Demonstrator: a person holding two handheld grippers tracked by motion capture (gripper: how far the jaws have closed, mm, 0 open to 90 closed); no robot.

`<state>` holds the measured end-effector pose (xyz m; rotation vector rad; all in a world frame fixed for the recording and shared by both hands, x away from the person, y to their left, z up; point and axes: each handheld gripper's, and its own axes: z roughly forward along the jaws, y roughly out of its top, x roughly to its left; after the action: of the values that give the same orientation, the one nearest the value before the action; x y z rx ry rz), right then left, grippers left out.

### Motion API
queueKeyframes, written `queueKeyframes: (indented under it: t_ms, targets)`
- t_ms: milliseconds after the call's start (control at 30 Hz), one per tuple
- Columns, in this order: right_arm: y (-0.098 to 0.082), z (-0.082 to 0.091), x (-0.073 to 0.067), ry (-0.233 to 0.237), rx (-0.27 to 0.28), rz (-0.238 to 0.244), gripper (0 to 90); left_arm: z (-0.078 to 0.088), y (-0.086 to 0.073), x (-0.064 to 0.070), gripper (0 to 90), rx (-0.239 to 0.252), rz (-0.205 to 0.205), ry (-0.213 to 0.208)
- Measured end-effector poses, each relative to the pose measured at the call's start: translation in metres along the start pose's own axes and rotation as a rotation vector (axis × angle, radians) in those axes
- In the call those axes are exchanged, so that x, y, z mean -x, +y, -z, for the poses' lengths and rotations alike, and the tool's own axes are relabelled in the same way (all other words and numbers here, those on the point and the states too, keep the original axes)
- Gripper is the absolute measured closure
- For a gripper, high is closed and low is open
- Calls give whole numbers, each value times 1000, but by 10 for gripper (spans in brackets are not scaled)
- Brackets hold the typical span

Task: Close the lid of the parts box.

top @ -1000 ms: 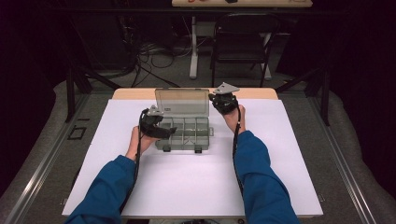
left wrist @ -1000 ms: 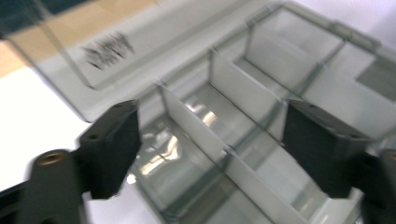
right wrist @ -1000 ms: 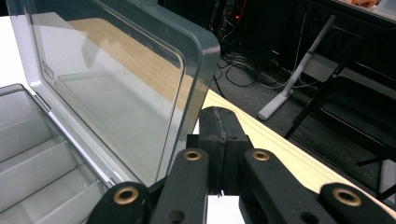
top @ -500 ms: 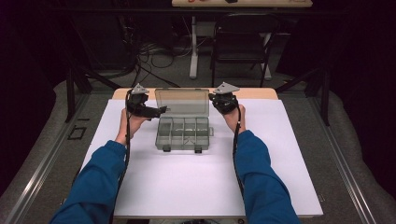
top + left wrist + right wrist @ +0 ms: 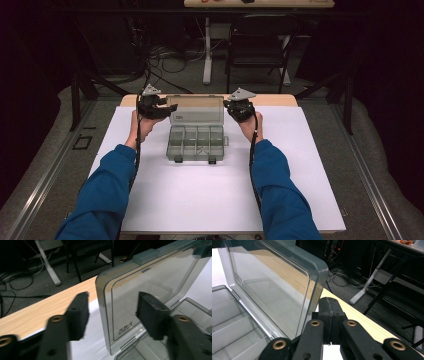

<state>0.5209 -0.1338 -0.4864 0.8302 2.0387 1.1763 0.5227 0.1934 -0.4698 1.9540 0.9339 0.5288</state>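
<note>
Left jaws straddling the box lid's edge

I've been closing my left gripper (image 5: 112,315) around the upright lid (image 5: 150,290) of the organizer box (image 5: 196,142) mid-table, pads not yet touching; right gripper (image 5: 329,322) is pinched shut, empty, beside the lid. I'd centre the edge, then squeeze gently.

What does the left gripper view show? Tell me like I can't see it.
The edge of a clear box lid stands upright between two open black jaws that don't touch it. Behind lie a wooden table edge and cables on a dark floor.
</note>
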Motion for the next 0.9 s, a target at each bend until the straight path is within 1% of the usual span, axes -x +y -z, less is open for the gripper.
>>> queueKeyframes:
  t_ms: [33,67,100,233,267,367,400,533,600,633,667,700,767,800,900]
  targets:
    - [0,0,0,1,0,0,900,0,0,0,530,2,-2,-6]
    - [0,0,0,0,2,0,900,0,0,1,559,2,-4,0]
    - [0,0,0,-1,-2,1,900,0,0,1,598,3,-7,-3]
    - [1,1,0,-9,-15,-4,900,1,-1,-1,626,10,-5,-11]
    - [1,1,0,-13,-18,2,900,1,-1,-1,632,10,-6,-13]
    - [2,4,1,-19,-30,-9,875,0,-1,-1,634,16,-6,-10]
    - [3,5,1,-20,-40,-3,863,0,-1,-1,635,18,-6,-12]
    - [5,13,6,-19,-45,-7,779,-1,-2,-2,638,22,-2,-15]
    - [6,18,11,-10,-38,-27,642,0,-2,-2,641,17,-4,-20]
    - [6,20,14,-2,-31,-37,602,0,-1,-3,643,15,-9,-21]
    - [6,23,17,21,-14,-49,549,1,-1,-3,644,12,-10,-25]
    - [7,24,18,37,-11,-59,488,1,-1,-3,646,10,-12,-27]
    - [10,24,18,70,-13,-60,454,2,-1,-3,648,8,-16,-29]
    - [12,23,16,72,-18,-59,432,2,-1,-3,649,6,-17,-28]
    - [19,19,11,89,-25,-56,433,3,-1,-3,651,2,-20,-30]
